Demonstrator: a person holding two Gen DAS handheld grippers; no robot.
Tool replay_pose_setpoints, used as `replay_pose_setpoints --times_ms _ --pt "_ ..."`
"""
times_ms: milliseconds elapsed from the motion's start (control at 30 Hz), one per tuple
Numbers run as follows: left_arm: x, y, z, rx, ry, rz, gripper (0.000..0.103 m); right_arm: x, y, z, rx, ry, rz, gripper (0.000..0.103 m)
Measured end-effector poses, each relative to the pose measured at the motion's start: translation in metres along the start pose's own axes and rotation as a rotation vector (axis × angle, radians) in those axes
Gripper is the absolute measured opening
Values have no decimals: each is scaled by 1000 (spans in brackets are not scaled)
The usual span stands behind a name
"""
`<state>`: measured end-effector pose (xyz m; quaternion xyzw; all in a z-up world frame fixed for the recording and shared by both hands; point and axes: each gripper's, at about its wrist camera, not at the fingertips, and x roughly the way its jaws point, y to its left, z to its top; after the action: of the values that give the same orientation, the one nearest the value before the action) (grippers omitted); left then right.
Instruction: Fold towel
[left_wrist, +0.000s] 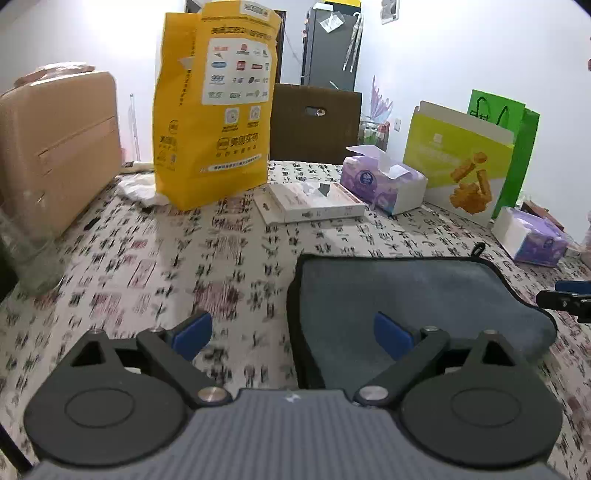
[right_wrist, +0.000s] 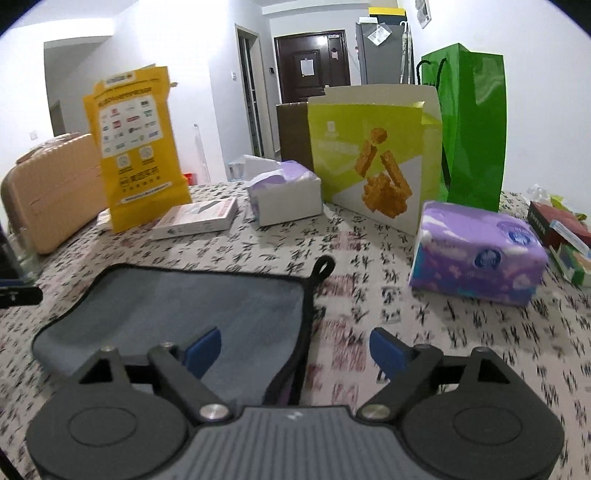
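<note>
A grey towel (left_wrist: 406, 291) with black trim and a hanging loop (left_wrist: 479, 248) lies flat on the patterned tablecloth (left_wrist: 184, 266). My left gripper (left_wrist: 293, 338) is open and empty, straddling the towel's near left edge. The towel also shows in the right wrist view (right_wrist: 192, 306), with its loop (right_wrist: 323, 266) at the far right corner. My right gripper (right_wrist: 295, 349) is open and empty, straddling the towel's near right edge. The right gripper's tip shows at the right edge of the left wrist view (left_wrist: 565, 299).
At the back stand a yellow bag (left_wrist: 218, 107), a flat white box (left_wrist: 314, 203), a tissue pack (left_wrist: 384, 181), a lime carton (left_wrist: 458, 166) and a green bag (right_wrist: 469, 125). A second tissue pack (right_wrist: 476, 254) lies right of the towel. A tan case (left_wrist: 55, 147) is at left.
</note>
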<state>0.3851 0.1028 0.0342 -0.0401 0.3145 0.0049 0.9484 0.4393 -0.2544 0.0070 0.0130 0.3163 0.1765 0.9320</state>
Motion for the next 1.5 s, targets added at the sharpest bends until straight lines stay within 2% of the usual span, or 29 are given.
replay_pose_setpoints --times_ms 667,933,1300,1400,1500 --pt "-89 -10 -56 36 -88 -8 101 -90 49 -50 -14 -85 29 89" --pt "-121 -18 -85 63 -111 -20 101 -127 64 -76 -14 -121 46 90" --pt "-166 -23 -127 50 -143 -25 102 -171 83 -119 -9 -163 50 91" --pt "-184 -25 -141 54 -177 -36 103 -185 87 -128 -6 -185 52 91" --pt "-199 -26 -152 63 -209 -36 103 -199 91 -138 4 -206 60 96"
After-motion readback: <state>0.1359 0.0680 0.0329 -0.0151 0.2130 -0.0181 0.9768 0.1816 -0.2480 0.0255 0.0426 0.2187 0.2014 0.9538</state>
